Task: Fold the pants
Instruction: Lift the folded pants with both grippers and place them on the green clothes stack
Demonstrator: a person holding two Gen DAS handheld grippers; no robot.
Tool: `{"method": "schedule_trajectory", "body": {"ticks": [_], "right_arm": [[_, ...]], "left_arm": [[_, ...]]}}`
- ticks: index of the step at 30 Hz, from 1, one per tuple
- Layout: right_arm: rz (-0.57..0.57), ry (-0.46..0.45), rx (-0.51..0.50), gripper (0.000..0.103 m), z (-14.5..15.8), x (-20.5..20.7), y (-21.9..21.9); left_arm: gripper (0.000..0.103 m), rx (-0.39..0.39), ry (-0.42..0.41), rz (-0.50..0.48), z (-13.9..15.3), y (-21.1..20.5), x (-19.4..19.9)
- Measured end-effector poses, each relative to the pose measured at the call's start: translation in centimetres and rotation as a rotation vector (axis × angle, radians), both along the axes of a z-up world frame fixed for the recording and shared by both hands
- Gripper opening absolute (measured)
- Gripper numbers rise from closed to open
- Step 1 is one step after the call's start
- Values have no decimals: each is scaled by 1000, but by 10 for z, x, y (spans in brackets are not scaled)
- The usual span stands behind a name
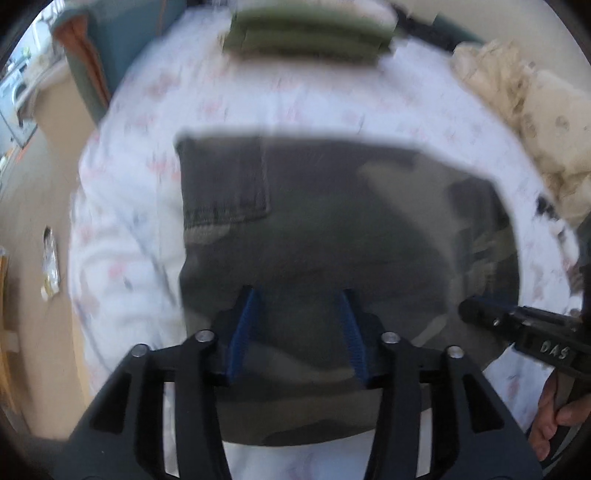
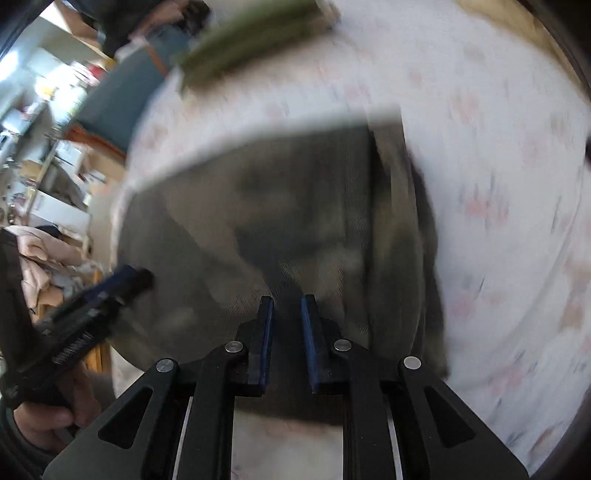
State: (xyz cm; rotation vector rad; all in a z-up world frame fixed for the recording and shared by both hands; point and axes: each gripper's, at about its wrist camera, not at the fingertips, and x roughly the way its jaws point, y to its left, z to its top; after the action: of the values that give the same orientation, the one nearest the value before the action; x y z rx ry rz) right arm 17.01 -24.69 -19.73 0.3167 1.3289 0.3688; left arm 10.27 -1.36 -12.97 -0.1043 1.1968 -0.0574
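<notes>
- Left wrist view is showing one bed under a white sheet with a faint pink print, filling most of the frame and bearing everything else.
- One pair of pants — dark camouflage cloth, already folded into a broad block — is lying flat in the middle of the sheet, a stitched patch pocket showing at its left end.
- One crumpled cream heap of cloth is sitting at the bed's far right edge, well apart from the pants.
- One green folded stack is resting at the far end of the bed, blurred.
- Two grippers are hanging over the pants: the left gripper is standing with its blue pads apart and only the cloth's surface behind the gap, nothing pinched.
- Right wrist view is showing the right gripper with its pads nearly together — a narrow gap remaining, no fold caught in it.
- One hand is gripping the right tool's handle at the lower right edge; whether either set of tips is touching the fabric cannot be told through the blur.
- Nothing is lying on top of the pants.
</notes>
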Motion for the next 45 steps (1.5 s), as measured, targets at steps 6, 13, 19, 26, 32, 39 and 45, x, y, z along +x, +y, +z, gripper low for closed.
{"method": "schedule_trajectory", "body": {"ticks": [6, 13, 19, 26, 32, 39, 45], "right_arm": [[-89, -12, 157, 93, 34, 4, -38], [-358, -2, 240, 98, 10, 20, -97], [-293, 120, 281, 100, -42, 26, -71], [-65, 69, 249, 76, -29, 16, -20], [-63, -98, 316, 34, 25, 13, -26], [-41, -274, 404, 34, 104, 44, -33], [17, -399, 343, 34, 174, 191, -9]], "left_arm": [[91, -116, -48, -15, 45, 20, -7], [102, -188, -66, 191, 24, 73, 15], [102, -334, 99, 177, -34, 75, 22], [32, -343, 62, -49, -16, 35, 17], [17, -314, -82, -69, 45, 31, 9], [17, -324, -261, -87, 126, 43, 46], [18, -305, -362, -58, 168, 62, 186]]}}
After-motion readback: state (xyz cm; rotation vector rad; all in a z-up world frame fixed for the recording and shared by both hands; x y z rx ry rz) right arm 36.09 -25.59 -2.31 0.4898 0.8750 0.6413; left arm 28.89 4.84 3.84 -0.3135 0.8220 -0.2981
